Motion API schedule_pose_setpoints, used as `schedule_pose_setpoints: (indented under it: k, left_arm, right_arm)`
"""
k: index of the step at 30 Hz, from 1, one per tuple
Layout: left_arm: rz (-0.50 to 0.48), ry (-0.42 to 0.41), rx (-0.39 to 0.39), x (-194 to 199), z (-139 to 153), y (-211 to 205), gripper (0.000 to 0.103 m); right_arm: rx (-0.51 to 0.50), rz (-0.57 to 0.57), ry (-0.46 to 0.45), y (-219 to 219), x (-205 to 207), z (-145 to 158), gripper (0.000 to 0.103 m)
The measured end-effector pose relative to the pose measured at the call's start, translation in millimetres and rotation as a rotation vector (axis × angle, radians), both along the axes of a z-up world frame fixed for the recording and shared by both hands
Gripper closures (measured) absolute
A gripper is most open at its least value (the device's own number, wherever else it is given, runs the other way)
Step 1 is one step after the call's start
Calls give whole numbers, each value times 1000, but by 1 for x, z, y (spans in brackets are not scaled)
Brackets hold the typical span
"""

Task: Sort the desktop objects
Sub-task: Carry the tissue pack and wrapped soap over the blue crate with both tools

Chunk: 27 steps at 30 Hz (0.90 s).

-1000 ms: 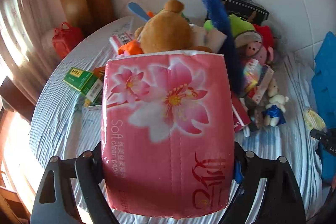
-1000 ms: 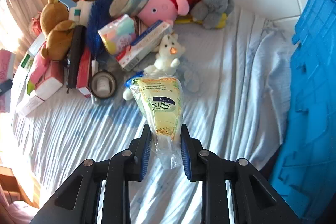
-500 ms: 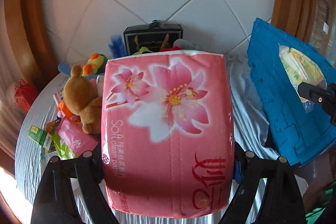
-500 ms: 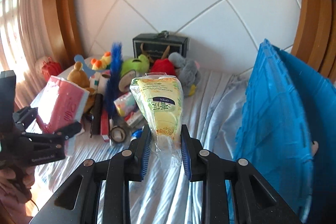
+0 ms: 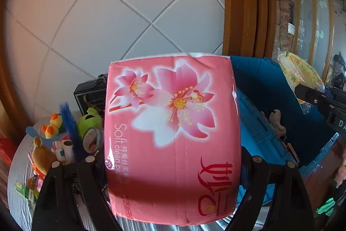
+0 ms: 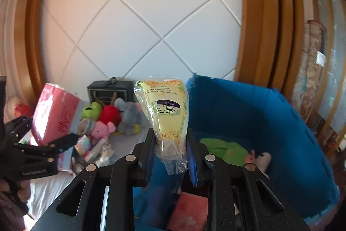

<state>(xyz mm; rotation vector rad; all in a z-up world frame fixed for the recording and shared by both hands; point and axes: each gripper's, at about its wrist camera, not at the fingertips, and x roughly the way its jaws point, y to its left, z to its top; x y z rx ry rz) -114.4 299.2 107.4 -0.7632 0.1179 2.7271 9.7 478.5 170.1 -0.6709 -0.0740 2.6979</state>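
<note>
A pink flower-printed tissue pack [image 5: 173, 135] fills the left wrist view, and my left gripper [image 5: 173, 158] is shut on its two sides, jaws wide. It hangs in the air beside the blue crate [image 5: 263, 90]. My right gripper [image 6: 170, 144] is shut on the lower end of a yellow packet in clear wrap [image 6: 168, 109], held upright over the near edge of the blue crate [image 6: 248, 105]. The right wrist view also shows the pink pack [image 6: 54, 114] at the left. The yellow packet [image 5: 300, 73] shows at the right edge of the left wrist view.
Inside the crate lie a green plush [image 6: 225, 149], a small white toy [image 6: 262, 158] and another pink pack [image 6: 190, 209]. Plush toys [image 6: 108, 116], a blue feather brush [image 5: 69, 122] and a black box [image 6: 110, 90] crowd the cloth-covered table [image 6: 52, 187] by the tiled wall.
Both grippers have risen from the table and swung right toward the blue crate, each keeping its item. The right one now looks down into the crate.
</note>
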Motion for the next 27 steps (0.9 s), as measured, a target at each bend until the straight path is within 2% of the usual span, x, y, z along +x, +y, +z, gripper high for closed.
schedule_pose_setpoints:
  k: [6, 14, 22, 25, 27]
  left_arm:
    - [-109, -1, 1, -6, 15, 74, 17]
    - [-228, -56, -31, -13, 21, 179, 17]
    - [-270, -132, -127, -26, -1, 248, 17]
    - [-267, -192, -179, -35, -12, 261, 16]
    - [-267, -250, -200, -43, -18, 266, 16]
  right_arm:
    - [-6, -152, -40, 80, 22, -2, 77]
    - [-29, -255, -87, 156, 54, -23, 77]
    - [-39, -275, -79, 186, 61, -25, 77]
    - [-81, -265, -105, 198, 57, -27, 77]
    - [-72, -278, -169, 203, 48, -32, 77]
